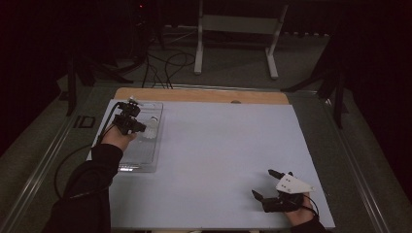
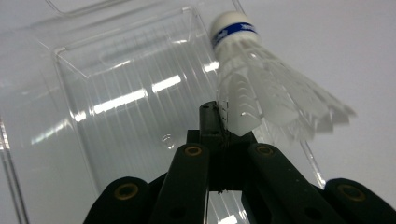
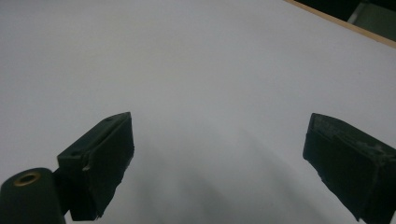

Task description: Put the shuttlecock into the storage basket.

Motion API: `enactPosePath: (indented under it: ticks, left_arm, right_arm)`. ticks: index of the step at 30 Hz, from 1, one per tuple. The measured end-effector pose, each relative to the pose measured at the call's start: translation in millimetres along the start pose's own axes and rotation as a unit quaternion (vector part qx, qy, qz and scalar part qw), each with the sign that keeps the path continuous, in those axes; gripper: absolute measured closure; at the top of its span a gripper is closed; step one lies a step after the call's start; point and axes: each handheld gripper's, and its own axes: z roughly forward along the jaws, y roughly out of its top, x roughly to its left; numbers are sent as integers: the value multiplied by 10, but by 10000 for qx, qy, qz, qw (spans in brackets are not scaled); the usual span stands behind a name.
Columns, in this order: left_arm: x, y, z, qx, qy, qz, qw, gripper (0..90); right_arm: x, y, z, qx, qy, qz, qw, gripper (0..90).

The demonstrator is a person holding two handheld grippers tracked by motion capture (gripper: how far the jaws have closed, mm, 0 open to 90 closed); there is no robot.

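Feathers pinched between its closed jaws, the left gripper [image 2: 219, 122] carries the shuttlecock [image 2: 261, 88] above the clear tray [image 2: 116, 93], presumably for placing; the right gripper [image 3: 219, 158] rests spread over bare table [image 3: 196, 60].

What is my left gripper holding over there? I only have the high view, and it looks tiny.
Observer: The left gripper has its jaws shut on the feather skirt of a white shuttlecock.
Operator: Which way does the cork point?
Observer: Away from the gripper. The cork carries a blue band.
Operator: What lies under it?
Observer: A clear tray with a ribbed floor.
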Motion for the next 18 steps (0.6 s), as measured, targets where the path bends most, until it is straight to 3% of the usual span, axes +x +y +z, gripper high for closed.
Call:
enactPosePath:
  ticks: [10, 18]
  left_arm:
    - [25, -43, 108, 125, 34, -22, 9999, 900]
    - [1, -65, 197, 311, 125, 88, 9994, 900]
  right_arm:
    - [-1, -1, -1, 7, 9, 1, 10000, 86]
    - [-1, -1, -1, 7, 10, 3, 10000, 86]
